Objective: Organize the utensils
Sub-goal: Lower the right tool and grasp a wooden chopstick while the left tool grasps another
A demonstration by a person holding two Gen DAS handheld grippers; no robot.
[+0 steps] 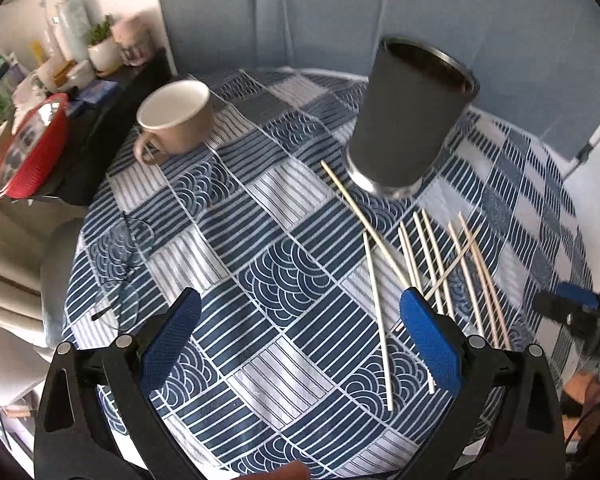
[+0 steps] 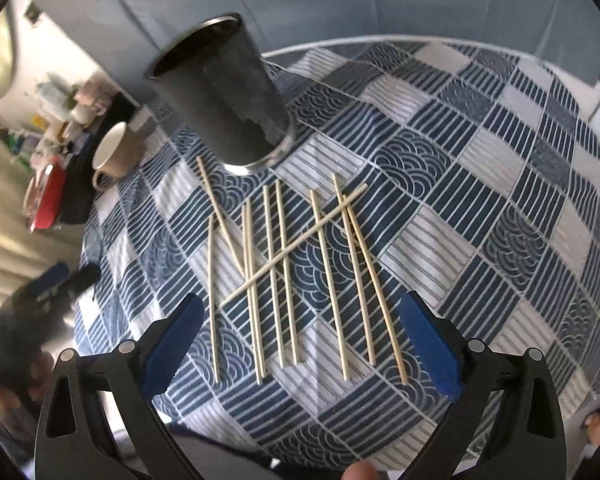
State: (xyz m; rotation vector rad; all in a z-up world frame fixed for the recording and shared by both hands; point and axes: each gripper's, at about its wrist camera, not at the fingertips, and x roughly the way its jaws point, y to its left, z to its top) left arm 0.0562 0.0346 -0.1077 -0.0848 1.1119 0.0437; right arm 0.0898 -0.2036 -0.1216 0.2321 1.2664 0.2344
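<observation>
I see a round table (image 1: 260,264) under a blue patterned cloth, a blue-grey wall (image 1: 300,12) behind, and a dark cluttered sideboard (image 1: 112,104) at left.

Tablecloth (image 2: 440,168) navy-white patchwork; tumbler (image 2: 228,100) dark grey; chopsticks (image 2: 284,272) pale.

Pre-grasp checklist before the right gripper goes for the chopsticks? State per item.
1. Right gripper open and holding nothing: ok.
2. Left gripper open and holding nothing: ok.
3. Chopsticks lie flat on the tablecloth, in reach ahead of the right fingers: ok.
4. Chopsticks separated for a clean single pick: not ok, one lies diagonally across several others.
5. Dark metal cup upright, mouth open to receive them: ok.
6. Cup inside free of other items: cannot tell, interior is dark.
</observation>
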